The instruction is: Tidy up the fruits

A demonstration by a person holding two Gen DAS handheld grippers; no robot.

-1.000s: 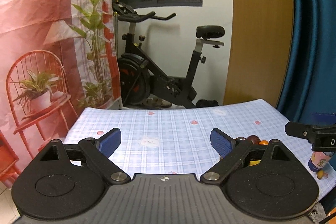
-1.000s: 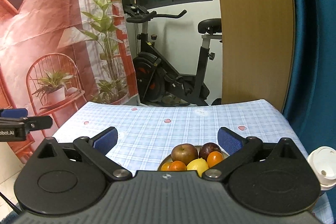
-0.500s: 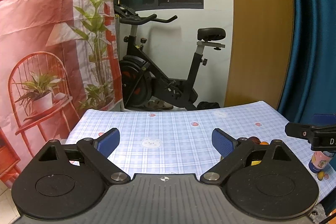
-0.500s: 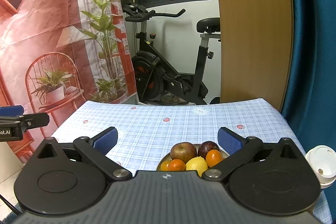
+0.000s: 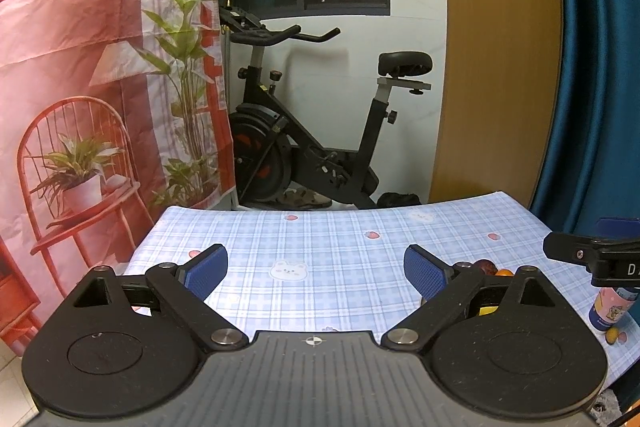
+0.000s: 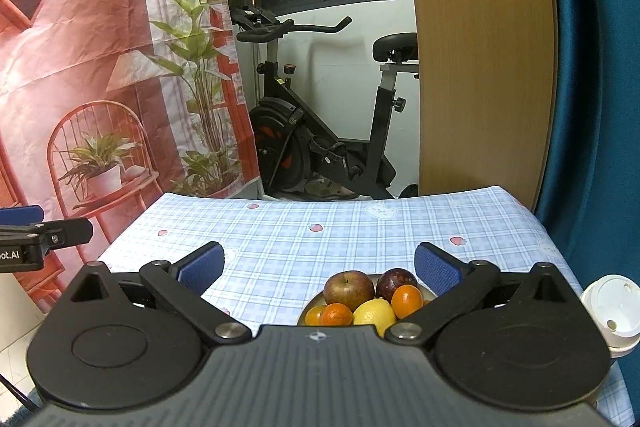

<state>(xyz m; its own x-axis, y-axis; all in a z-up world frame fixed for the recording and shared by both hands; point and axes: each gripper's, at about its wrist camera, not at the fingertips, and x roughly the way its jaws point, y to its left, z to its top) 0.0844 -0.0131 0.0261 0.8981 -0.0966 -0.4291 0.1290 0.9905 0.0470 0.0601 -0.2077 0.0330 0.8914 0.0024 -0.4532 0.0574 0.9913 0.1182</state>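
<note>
Both views have tipped slightly lower since a second ago, showing a little more of the blue checked surface. Past its far edge stand an exercise bike, a printed backdrop and a teal curtain. Just ahead of the right tool, nearer its right finger, a plate holds an apple, plum, lemon and oranges. Left tool hangs over bare cloth. Both are level, spread wide, holding nothing.

Piled on a plate on the checked cloth: 1 red-green apple, 1 dark plum, 1 lemon, 3 oranges.
</note>
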